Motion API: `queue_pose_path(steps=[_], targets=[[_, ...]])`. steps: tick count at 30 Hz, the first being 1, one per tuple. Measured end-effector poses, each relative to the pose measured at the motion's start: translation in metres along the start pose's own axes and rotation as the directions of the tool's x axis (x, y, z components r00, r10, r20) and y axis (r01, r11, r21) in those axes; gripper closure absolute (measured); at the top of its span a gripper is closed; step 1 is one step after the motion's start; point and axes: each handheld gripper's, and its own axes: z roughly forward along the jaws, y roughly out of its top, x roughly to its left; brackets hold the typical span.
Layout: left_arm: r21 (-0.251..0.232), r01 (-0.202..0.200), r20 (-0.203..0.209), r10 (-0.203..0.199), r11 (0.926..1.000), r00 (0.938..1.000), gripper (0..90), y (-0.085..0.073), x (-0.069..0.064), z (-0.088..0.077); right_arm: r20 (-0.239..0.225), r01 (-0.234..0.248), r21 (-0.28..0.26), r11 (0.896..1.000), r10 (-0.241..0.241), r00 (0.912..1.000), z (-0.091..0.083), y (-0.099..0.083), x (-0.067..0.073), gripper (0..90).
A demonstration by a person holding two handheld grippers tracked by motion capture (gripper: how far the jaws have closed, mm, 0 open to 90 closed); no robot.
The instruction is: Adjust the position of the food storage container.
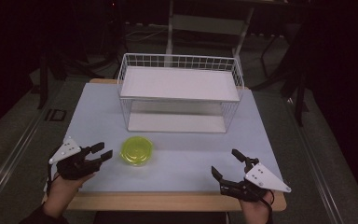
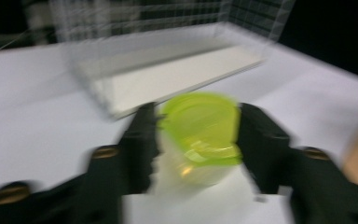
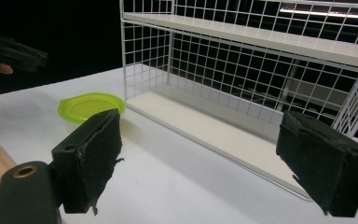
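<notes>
Now, line by line, with the wire shelf rack (image 1: pixel 179 93) as landmark:

Work in hand: picking up the green bowl (image 1: pixel 137 150), judging by where the left gripper (image 1: pixel 103 152) points.

Green bowl: on the table (image 1: pixel 177 163) just in front of the rack's left front corner, apart from it, sitting flat.

Left gripper: in front of and to the left of the rack, just beside the bowl's left edge. In the left gripper view its jaws stand spread on either side of the bowl (image 2: pixel 200 128), and the blur hides whether the pads touch it; from above they seem short of it.

Right gripper (image 1: pixel 227 164): in front of the rack's right end, near the table's front edge, well apart from the bowl; jaws spread wide, nothing between them.

Risk, slip: the bowl looks shallow, smooth and translucent, so a pinch across its rim could squeeze it out sideways.

Risk, push: a jaw meeting the rim first would likely shove the bowl toward the rack.

Risk, tilt: a hold near one edge could tip the bowl as it rises.

Writing: none readable on bowl, rack or grippers.
</notes>
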Motion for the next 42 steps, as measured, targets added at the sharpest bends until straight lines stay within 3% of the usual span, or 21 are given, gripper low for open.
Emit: queue_pose_path(steps=[4, 7, 10, 15, 17, 19, 20, 24, 26, 28, 34, 42], targets=[[0.047, 0.040, -0.082, -0.036, 0.9981, 0.9960, 76.7, -0.001, 0.013, 0.009, -0.004, 0.005, 0.000, 1.000, -0.005, 1.0000, 0.000, 0.000, 0.001, 13.7], [0.130, 0.072, -0.095, -0.059, 0.9889, 0.9937, 88.7, -0.006, 0.022, 0.026, -0.009, 0.008, 0.007, 1.000, -0.008, 0.9999, 0.002, -0.001, 0.001, 13.7], [0.216, 0.077, -0.075, -0.062, 0.9734, 0.9953, 90.0, -0.011, 0.023, 0.045, -0.015, 0.005, 0.011, 1.000, -0.005, 0.9999, 0.003, -0.001, 0.002, 13.8], [0.308, 0.060, -0.023, -0.056, 0.9496, 0.9982, 90.0, -0.018, 0.015, 0.067, -0.017, 0.010, 0.008, 1.000, -0.010, 0.9998, 0.002, -0.001, 0.002, 13.8], [0.321, 0.083, 0.002, -0.088, 0.9433, 0.9961, 90.0, -0.021, 0.014, 0.072, -0.018, 0.006, 0.010, 1.000, -0.006, 0.9998, 0.002, -0.001, 0.001, 13.8], [0.322, 0.089, 0.007, -0.097, 0.9423, 0.9953, 90.0, -0.021, 0.013, 0.074, -0.019, 0.005, 0.010, 1.000, -0.005, 0.9998, 0.002, -0.001, 0.001, 13.8], [0.325, 0.113, 0.029, -0.129, 0.9389, 0.9912, 90.0, -0.022, 0.013, 0.077, -0.019, 0.006, 0.010, 1.000, -0.006, 0.9998, 0.002, -0.001, 0.001, 13.8], [0.321, 0.126, 0.048, -0.149, 0.9389, 0.9877, 90.0, -0.022, 0.011, 0.082, -0.025, 0.007, 0.014, 1.000, -0.006, 0.9997, 0.002, -0.002, 0.001, 13.8], [0.324, 0.114, 0.055, -0.139, 0.9393, 0.9887, 90.0, -0.022, 0.010, 0.084, -0.025, 0.007, 0.015, 1.000, -0.007, 0.9997, 0.002, -0.002, 0.002, 13.9], [0.336, 0.112, 0.055, -0.138, 0.9353, 0.9889, 90.0, -0.022, 0.008, 0.087, -0.025, 0.007, 0.016, 1.000, -0.006, 0.9997, 0.002, -0.002, 0.002, 13.9], [0.344, 0.067, 0.091, -0.105, 0.9365, 0.9903, 90.0, -0.020, -0.004, 0.092, -0.023, 0.014, 0.020, 1.000, -0.013, 0.9996, 0.002, -0.002, 0.002, 14.0], [0.350, 0.048, 0.122, -0.096, 0.9355, 0.9879, 90.0, -0.017, -0.020, 0.108, -0.020, 0.020, 0.024, 1.000, -0.019, 0.9996, 0.003, -0.002, 0.002, 14.0]])
